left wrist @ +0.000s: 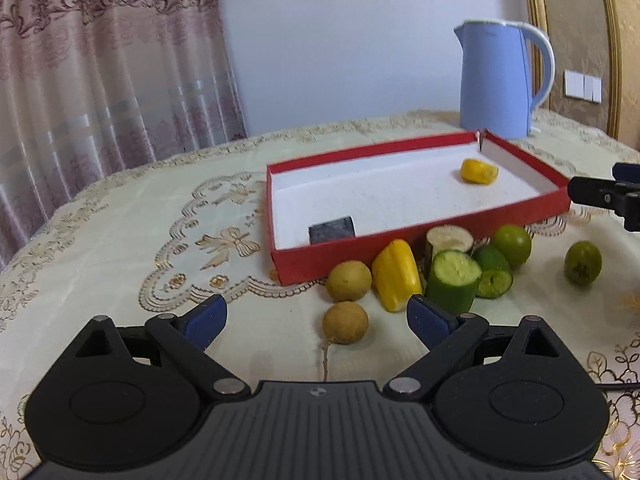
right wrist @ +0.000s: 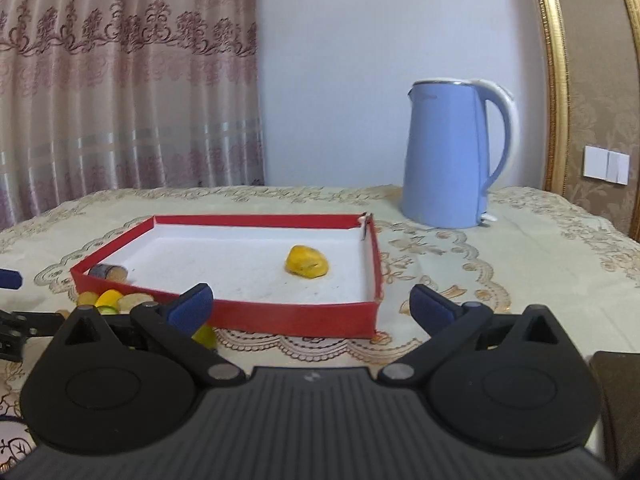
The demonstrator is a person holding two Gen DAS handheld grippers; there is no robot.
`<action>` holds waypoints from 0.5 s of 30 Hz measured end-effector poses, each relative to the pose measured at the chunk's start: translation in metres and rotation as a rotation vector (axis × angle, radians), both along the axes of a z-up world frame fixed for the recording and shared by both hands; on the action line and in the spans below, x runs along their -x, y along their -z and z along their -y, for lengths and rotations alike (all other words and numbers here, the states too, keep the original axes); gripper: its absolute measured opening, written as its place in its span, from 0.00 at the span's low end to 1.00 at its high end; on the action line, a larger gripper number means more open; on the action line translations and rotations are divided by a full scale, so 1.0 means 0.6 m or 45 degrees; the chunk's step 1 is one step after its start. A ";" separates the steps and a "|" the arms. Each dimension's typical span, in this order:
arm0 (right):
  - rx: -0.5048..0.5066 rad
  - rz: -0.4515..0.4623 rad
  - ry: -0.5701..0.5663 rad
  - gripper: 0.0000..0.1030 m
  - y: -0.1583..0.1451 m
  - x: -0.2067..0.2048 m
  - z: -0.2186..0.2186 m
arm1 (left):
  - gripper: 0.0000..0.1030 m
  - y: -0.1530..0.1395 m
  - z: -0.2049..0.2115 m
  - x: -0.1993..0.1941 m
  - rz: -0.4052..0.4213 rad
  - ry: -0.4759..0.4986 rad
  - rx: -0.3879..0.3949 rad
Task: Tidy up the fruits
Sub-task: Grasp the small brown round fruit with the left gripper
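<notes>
**A:** What is on the surface [left wrist: 120, 208], from the biggest thing down?

**B:** It is covered by a cream cloth with gold embroidery. At the back stands a light blue electric kettle [left wrist: 496, 80], smooth plastic. Before it lies the red box [left wrist: 420, 240], a shallow cardboard tray with thin walls and a white, slightly grainy floor. Inside is one yellow fruit piece [left wrist: 479, 171] near the far right corner, and a small dark grey block [left wrist: 332, 229] at the near left corner.

**B:** The other fruits lie just outside the near wall of the box: a long yellow piece [left wrist: 396, 274], two cut cucumber pieces [left wrist: 454, 278] with wet pale faces, a pale round slice [left wrist: 449, 238], two green round fruits [left wrist: 512, 245] and two tan round ones [left wrist: 347, 280].

**A:** How do they handle, in your opinion?

**B:** I judge them all light. The tan round fruit [left wrist: 345, 322] nearest the left tool is small with a dry skin, probably firm, but it can roll; take it across its middle. The cucumber is stiff, and its cut ends may be slippery, so hold the green skin at the sides. The yellow piece looks waxy and smooth.

**A:** And the tools?

**B:** The left tool [left wrist: 317, 320] has its jaws spread wide and holds nothing; the tan fruit sits between its blue pads without touching them. The right tool [right wrist: 312, 305] is also fully spread and empty, in front of the near wall of the box.
</notes>
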State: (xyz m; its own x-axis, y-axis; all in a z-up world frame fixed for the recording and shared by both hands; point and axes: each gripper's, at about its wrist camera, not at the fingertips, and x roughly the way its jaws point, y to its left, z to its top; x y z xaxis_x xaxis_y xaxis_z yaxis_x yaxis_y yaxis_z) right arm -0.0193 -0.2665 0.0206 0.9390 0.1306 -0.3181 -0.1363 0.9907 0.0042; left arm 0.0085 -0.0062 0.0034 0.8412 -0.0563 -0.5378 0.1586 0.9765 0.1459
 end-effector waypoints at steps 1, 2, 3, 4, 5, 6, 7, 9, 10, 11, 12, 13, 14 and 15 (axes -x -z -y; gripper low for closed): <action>-0.002 -0.009 -0.019 1.00 0.001 -0.001 -0.001 | 0.94 0.001 0.000 -0.004 -0.011 -0.003 0.004; -0.005 -0.016 -0.035 1.00 0.002 -0.002 -0.002 | 0.94 0.003 -0.001 -0.008 -0.022 -0.006 0.006; -0.007 -0.018 -0.036 1.00 0.002 -0.002 -0.002 | 0.94 0.005 -0.001 -0.012 -0.037 -0.016 0.004; -0.007 -0.014 -0.021 1.00 0.002 -0.001 -0.001 | 0.94 0.007 -0.003 -0.016 -0.049 -0.032 0.003; -0.013 -0.011 -0.014 1.00 0.002 0.000 0.000 | 0.94 0.008 -0.004 -0.019 -0.053 -0.042 0.002; -0.023 -0.009 -0.014 1.00 0.002 0.001 0.002 | 0.94 0.009 -0.005 -0.020 -0.052 -0.048 -0.002; -0.034 -0.010 -0.014 1.00 0.002 0.000 0.005 | 0.94 0.010 -0.004 -0.021 -0.053 -0.055 -0.009; -0.047 -0.018 -0.016 1.00 0.003 -0.002 0.008 | 0.94 0.013 -0.002 -0.026 -0.058 -0.073 -0.033; -0.050 -0.025 -0.015 1.00 0.003 -0.003 0.009 | 0.94 0.014 -0.001 -0.029 -0.059 -0.076 -0.039; -0.052 -0.036 -0.013 1.00 0.004 -0.006 0.009 | 0.90 0.015 0.000 -0.031 -0.061 -0.078 -0.042; -0.054 -0.046 -0.012 1.00 0.004 -0.008 0.010 | 0.87 0.016 0.000 -0.033 -0.067 -0.078 -0.042; -0.055 -0.050 -0.011 1.00 0.004 -0.009 0.010 | 0.80 0.018 0.001 -0.036 -0.076 -0.080 -0.045; -0.054 -0.049 -0.010 1.00 0.005 -0.008 0.009 | 0.76 0.019 0.000 -0.037 -0.086 -0.078 -0.040; -0.053 -0.046 -0.010 1.00 0.005 -0.007 0.009 | 0.73 0.019 -0.002 -0.037 -0.086 -0.072 -0.023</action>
State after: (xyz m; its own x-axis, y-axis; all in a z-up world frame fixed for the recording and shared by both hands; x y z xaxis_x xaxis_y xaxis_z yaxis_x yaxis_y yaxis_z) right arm -0.0151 -0.2718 0.0178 0.9261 0.1516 -0.3456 -0.1429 0.9884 0.0505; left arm 0.0306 -0.0052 -0.0078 0.8044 0.0007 -0.5941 0.1133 0.9815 0.1546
